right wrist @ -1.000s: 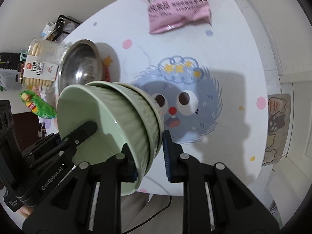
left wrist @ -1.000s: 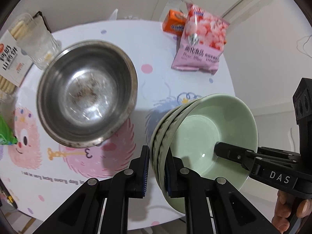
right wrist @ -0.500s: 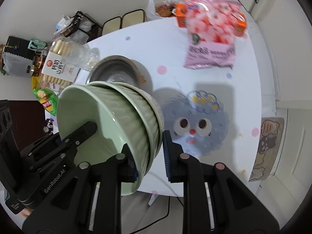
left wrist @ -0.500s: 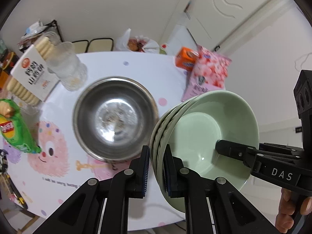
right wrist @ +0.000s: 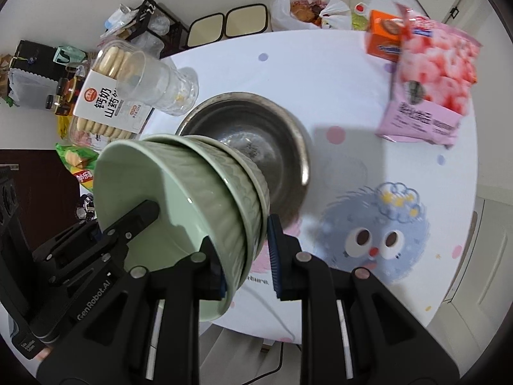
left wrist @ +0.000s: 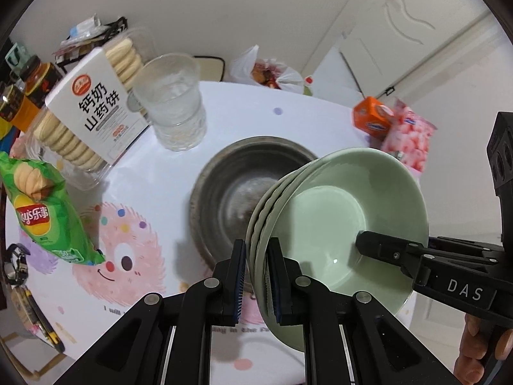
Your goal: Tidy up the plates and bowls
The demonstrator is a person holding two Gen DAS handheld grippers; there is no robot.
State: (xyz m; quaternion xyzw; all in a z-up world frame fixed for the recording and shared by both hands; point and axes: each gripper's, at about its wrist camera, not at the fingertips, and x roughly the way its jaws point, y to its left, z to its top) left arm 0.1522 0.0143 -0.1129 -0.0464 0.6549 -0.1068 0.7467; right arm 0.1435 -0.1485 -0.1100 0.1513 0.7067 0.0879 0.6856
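A: Status of tongs?

B: Left tongs (left wrist: pixel 256 276) clamped on the near rim of the bowls (left wrist: pixel 336 224), one pad inside, one outside. Right tongs (right wrist: pixel 247 256) pinching the opposite rim likewise. Stack of nested green bowls carried between both, tilted, off the worktop (left wrist: pixel 154 186).

A: Position vs. the rest?

B: Just ahead of and below both tongs, over the steel bowl (right wrist: pixel 256 134). Glass (left wrist: pixel 173 102) and biscuit box (left wrist: pixel 93 109) further ahead to the left of the left tongs; pink bag (right wrist: pixel 429 89) ahead right of the right tongs.

A: Handling?

B: Glazed ceramic by the look: stiff, probably heavy as a stack, slick, chip-prone. Nested bowls likely to slide on each other when tilted. Best held at opposite rims, level, pads gripping through all the walls. Judged safest: lower gently, no drop onto steel.
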